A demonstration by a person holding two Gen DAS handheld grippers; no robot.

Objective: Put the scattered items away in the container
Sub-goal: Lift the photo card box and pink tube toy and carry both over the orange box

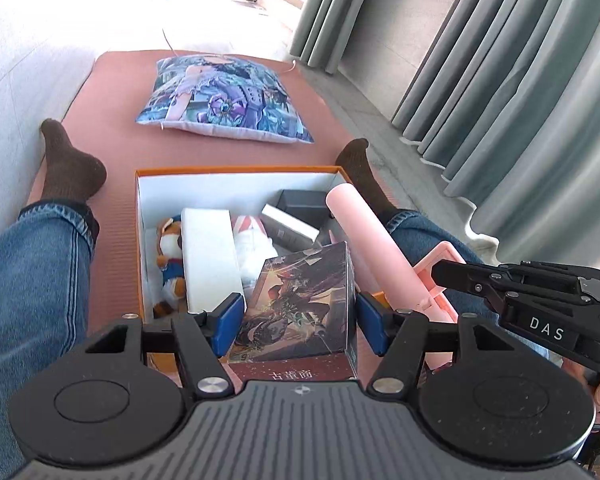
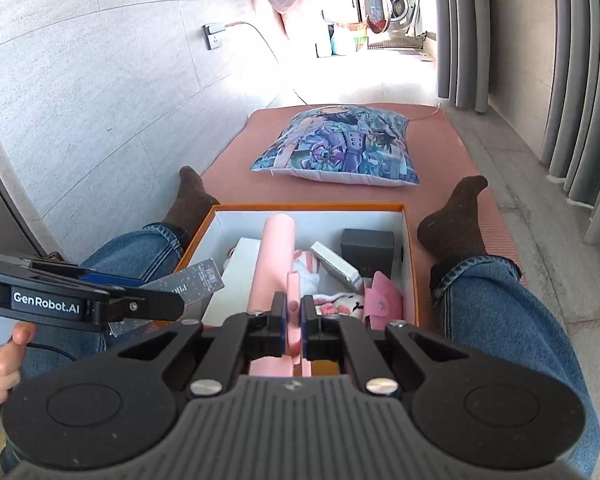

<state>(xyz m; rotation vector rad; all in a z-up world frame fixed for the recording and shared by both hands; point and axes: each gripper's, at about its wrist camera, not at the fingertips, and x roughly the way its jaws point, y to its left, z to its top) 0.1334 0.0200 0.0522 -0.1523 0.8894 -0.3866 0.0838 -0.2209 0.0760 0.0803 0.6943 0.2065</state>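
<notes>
On the pink mat [image 1: 112, 216], left gripper [image 1: 296, 320] clamps the illustrated box [image 1: 300, 312]; right gripper [image 2: 295, 320] pinches the pink tool [image 2: 278, 256]

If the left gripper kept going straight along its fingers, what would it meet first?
The left gripper already holds the art box. Straight ahead, that box would probably meet the white box or grey box inside the container; depth is unclear.

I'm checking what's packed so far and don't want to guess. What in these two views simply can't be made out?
- Floor of the orange box: left wrist view, covered by the items piled in it.
- Plush toy: left wrist view, half hidden behind the white box.
- Pink item in the right gripper: right wrist view, its near end is behind the jaws.
- Art box in the left gripper: its underside is out of sight.
</notes>
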